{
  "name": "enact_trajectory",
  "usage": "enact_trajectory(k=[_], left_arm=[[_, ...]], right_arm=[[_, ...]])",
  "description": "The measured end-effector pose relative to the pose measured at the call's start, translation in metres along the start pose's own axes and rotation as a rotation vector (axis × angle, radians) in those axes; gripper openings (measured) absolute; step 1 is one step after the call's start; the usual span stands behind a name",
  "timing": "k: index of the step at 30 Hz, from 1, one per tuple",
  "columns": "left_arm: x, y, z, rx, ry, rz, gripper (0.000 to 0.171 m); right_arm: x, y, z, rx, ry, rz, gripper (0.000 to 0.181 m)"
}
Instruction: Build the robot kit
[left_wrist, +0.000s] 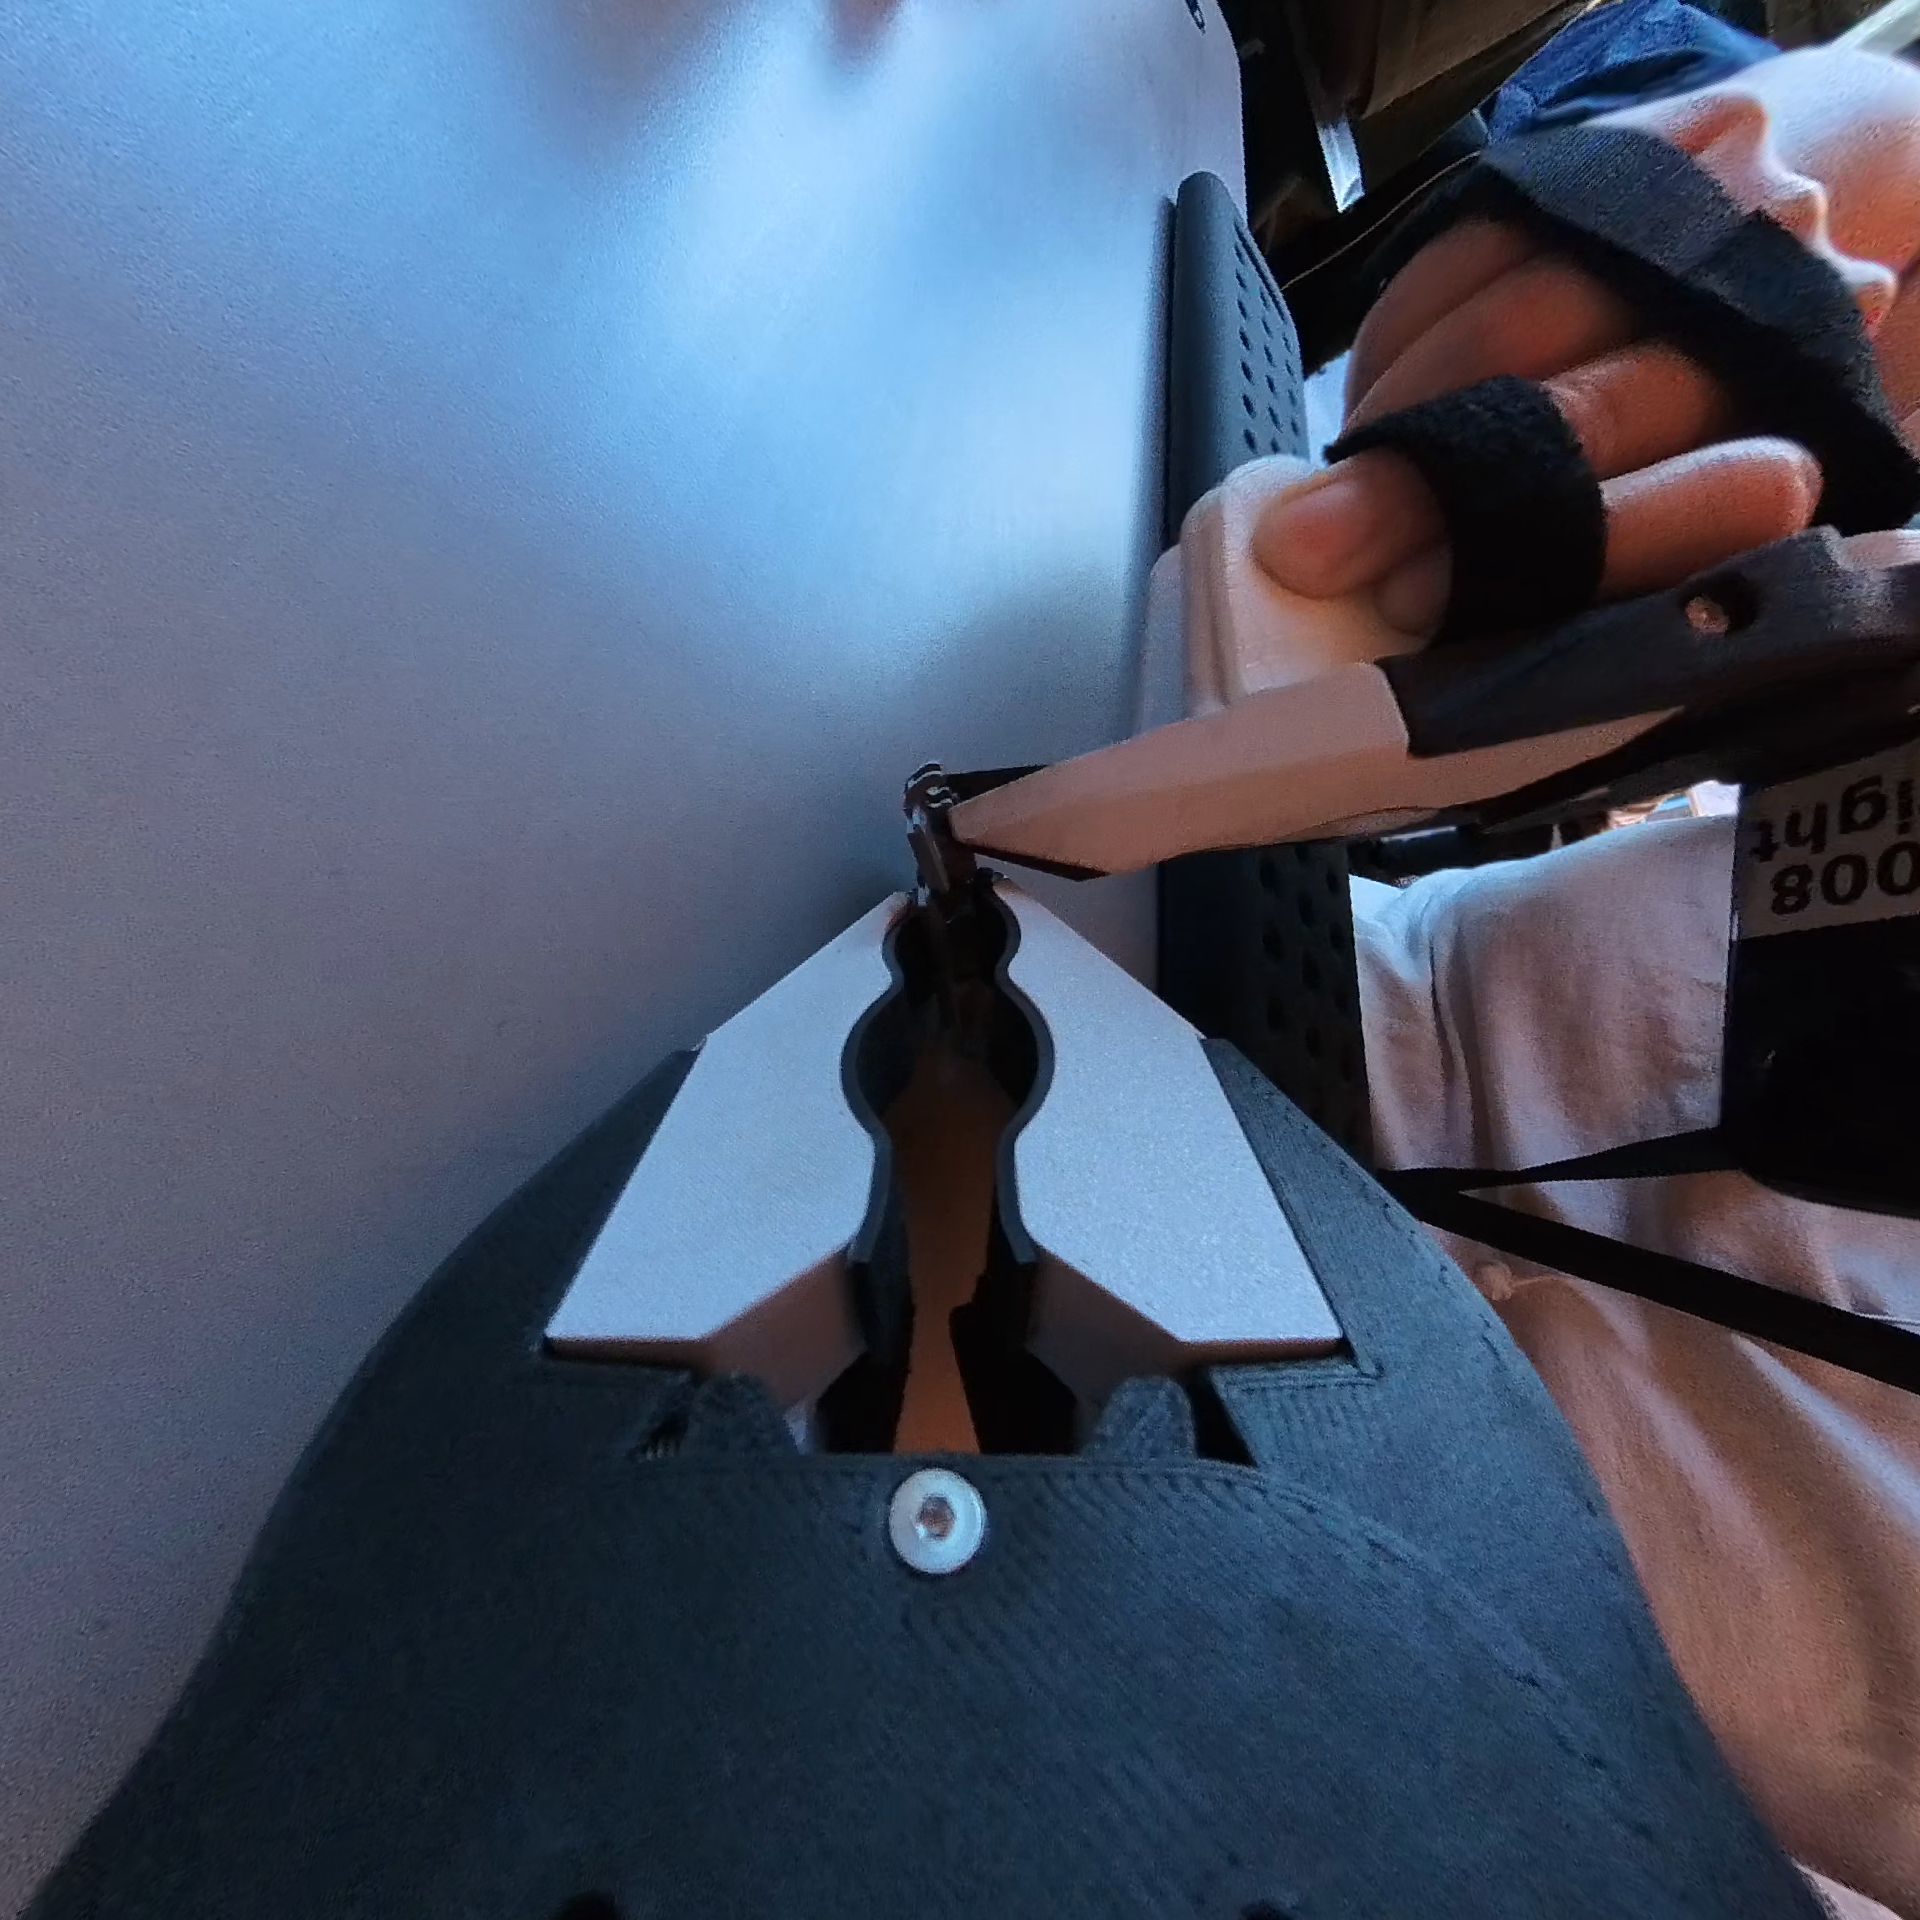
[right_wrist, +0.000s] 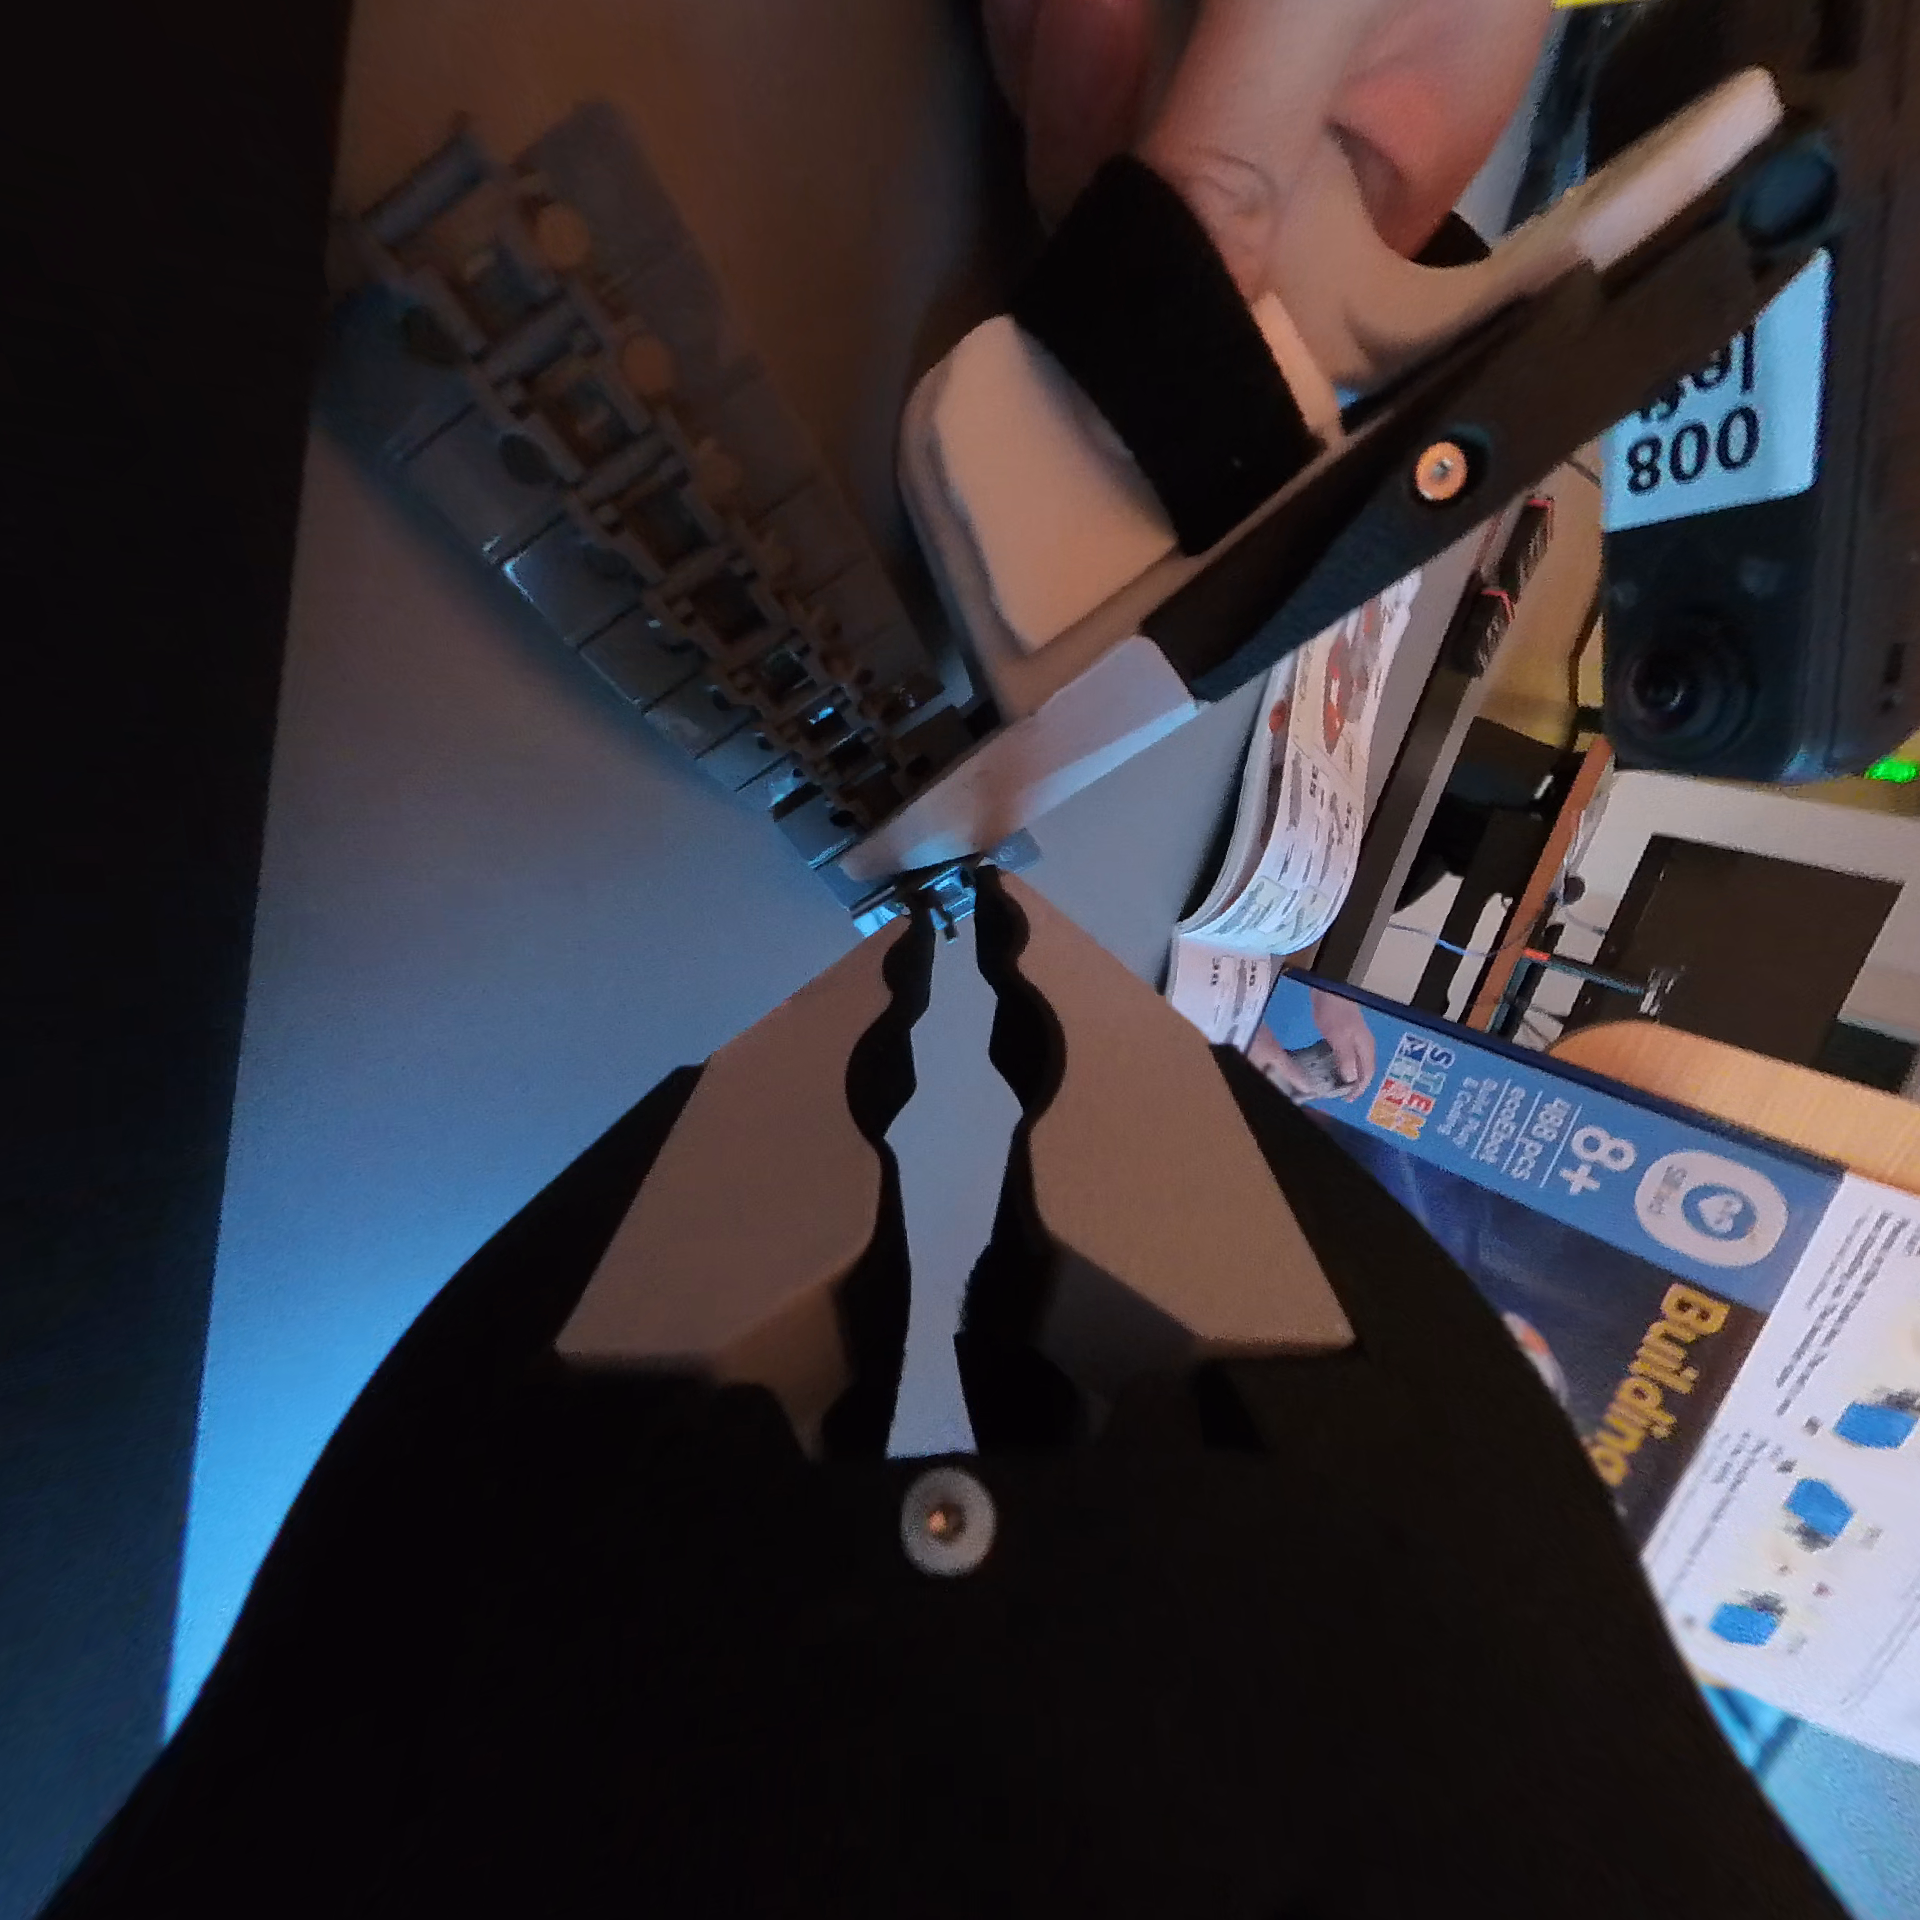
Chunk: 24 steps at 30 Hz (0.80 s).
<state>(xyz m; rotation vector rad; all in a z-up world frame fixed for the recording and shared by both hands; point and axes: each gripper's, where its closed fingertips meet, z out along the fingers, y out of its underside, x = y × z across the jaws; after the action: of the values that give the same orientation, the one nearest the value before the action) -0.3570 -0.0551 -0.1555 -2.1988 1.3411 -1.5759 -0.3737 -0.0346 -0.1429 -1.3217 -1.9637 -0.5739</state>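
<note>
Left gripper (left_wrist: 948, 902): jaws narrowed to a slit, tips clamped on a small black part (left_wrist: 932, 836) at frame centre of the left wrist view. The part sticks out past the tips, above a pale grey table (left_wrist: 520, 520).

Right gripper (right_wrist: 948, 906) comes in from the right edge of the left wrist view; its white fingertips (left_wrist: 997, 821) pinch the same black part from the side. In its own view its jaws are nearly closed, with a thin gap showing down the middle, and the tips meet the small part at frame centre. Both tools are gripping it, tip to tip.

A hand (left_wrist: 1538, 457) with black straps sits upper right in the left wrist view, driving the right tool. A black perforated panel (left_wrist: 1242, 343) stands upright along the table's right edge.

Right wrist view: a grey strip of linked building pieces (right_wrist: 623, 520) runs diagonally from upper left down to centre, its lower end just beside the tips. I can't tell whether the pinched part is attached to it. An open instruction booklet (right_wrist: 1309, 790) lies centre right, and a blue product box (right_wrist: 1558, 1247) lower right, near it.
</note>
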Motion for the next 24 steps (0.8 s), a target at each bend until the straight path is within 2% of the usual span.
enact_trajectory(k=[6, 10, 17, 19, 24], left_arm=[[0.001, 0.000, 0.000, 0.002, 0.007, -0.013, 0.005], [0.004, -0.007, -0.004, 0.051, 0.085, -0.097, 0.006], [0.005, -0.010, -0.005, 0.077, 0.107, -0.111, 0.007], [0.009, -0.012, -0.006, 0.085, 0.128, -0.105, 0.015], [0.005, -0.013, -0.005, 0.095, 0.094, -0.099, 0.009]], right_arm=[[0.000, 0.001, -0.002, 0.006, 0.050, 0.042, 0.005], [0.007, 0.004, -0.002, -0.012, 0.080, 0.029, 0.006], [0.011, 0.007, -0.005, -0.079, 0.157, -0.107, 0.007], [0.012, 0.007, -0.005, -0.107, 0.182, -0.162, 0.007], [0.013, 0.007, -0.006, -0.120, 0.224, -0.221, 0.007]])
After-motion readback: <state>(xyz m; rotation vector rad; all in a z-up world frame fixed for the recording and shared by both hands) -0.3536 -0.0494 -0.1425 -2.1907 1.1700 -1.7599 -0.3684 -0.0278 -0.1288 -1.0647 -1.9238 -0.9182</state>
